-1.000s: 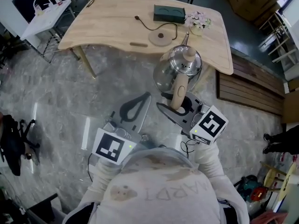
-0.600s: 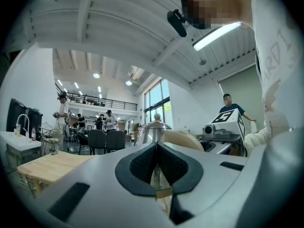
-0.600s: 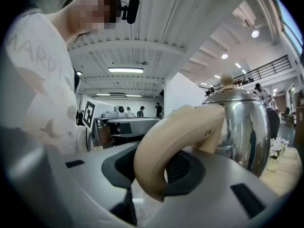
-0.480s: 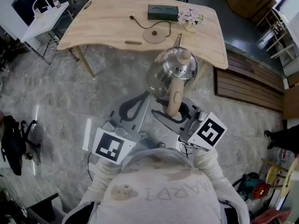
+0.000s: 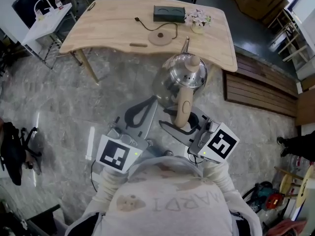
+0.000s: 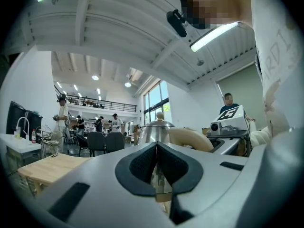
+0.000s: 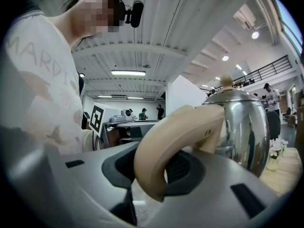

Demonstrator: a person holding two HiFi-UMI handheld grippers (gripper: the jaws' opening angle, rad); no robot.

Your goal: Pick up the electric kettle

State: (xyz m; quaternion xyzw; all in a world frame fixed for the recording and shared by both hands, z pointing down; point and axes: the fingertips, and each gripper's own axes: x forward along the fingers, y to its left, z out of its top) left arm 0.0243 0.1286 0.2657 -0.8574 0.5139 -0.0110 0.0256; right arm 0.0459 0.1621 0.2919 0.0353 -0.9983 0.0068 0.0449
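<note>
The steel electric kettle with a beige handle hangs in the air in front of the wooden table, off its round base. My right gripper is shut on the handle; in the right gripper view the handle loops between the pads, with the kettle body beyond them. My left gripper hovers just left of the kettle, shut and empty. In the left gripper view its tips meet, and the kettle shows behind them.
On the table sit a dark box, a small flower pot and the base's cord. A white side table stands at the far left and wooden slats lie at the right. Grey stone floor lies below.
The right gripper has carried the kettle slightly up and away from the table. The left gripper has stayed in place.
</note>
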